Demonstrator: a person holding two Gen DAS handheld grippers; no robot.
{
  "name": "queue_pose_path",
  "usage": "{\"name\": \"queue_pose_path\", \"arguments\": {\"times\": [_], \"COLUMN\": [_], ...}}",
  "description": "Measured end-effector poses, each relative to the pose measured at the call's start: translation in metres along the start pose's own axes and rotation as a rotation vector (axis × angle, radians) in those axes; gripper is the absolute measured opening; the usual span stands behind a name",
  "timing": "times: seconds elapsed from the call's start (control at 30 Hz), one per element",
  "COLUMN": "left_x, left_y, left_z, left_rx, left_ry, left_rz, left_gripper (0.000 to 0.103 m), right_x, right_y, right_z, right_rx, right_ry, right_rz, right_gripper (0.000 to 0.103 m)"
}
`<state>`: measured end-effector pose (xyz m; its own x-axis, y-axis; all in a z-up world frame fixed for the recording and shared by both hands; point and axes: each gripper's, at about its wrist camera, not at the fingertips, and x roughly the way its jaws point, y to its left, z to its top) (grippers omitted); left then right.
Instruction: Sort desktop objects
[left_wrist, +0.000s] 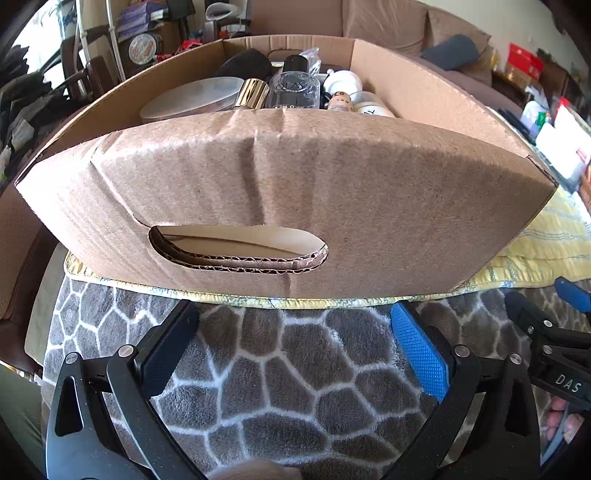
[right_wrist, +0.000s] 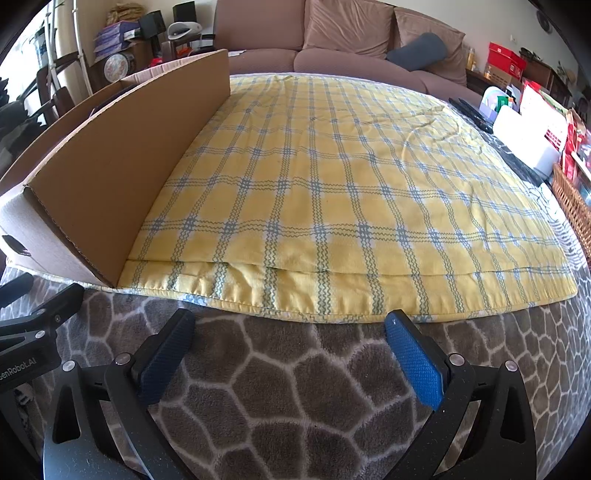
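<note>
A brown cardboard box (left_wrist: 332, 192) with a handle slot stands on the yellow checked cloth (right_wrist: 332, 184); it also shows at the left of the right wrist view (right_wrist: 122, 155). Inside lie a clear Olay bottle (left_wrist: 293, 90), a gold-capped item (left_wrist: 252, 93), a round grey lid (left_wrist: 192, 98), white jars (left_wrist: 343, 83) and other toiletries. My left gripper (left_wrist: 295, 314) is open and empty, just in front of the box's near wall. My right gripper (right_wrist: 290, 321) is open and empty, at the cloth's near edge, right of the box.
A grey stone-pattern fleece (right_wrist: 295, 387) covers the table under both grippers. A white container (right_wrist: 524, 136), a wicker basket (right_wrist: 572, 206) and red boxes sit at the right edge. A brown sofa (right_wrist: 332, 40) stands behind.
</note>
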<state>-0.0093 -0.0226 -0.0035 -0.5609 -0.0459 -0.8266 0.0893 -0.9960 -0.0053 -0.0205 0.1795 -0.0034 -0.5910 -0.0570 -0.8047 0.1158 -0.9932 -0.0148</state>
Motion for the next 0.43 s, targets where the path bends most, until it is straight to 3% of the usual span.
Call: {"name": "queue_pose_path", "arguments": {"times": [0.43], "left_x": [0.0004], "left_y": [0.0033], "left_z": [-0.0005], "left_rx": [0.001], "left_ry": [0.0], "left_rz": [0.001], "left_gripper": [0.103], "right_x": [-0.0001], "right_y": [0.0003], "right_z": [-0.0001], "right_rx": [0.0], "right_ry": [0.0], "right_rz": [0.0], "right_gripper": [0.103]}}
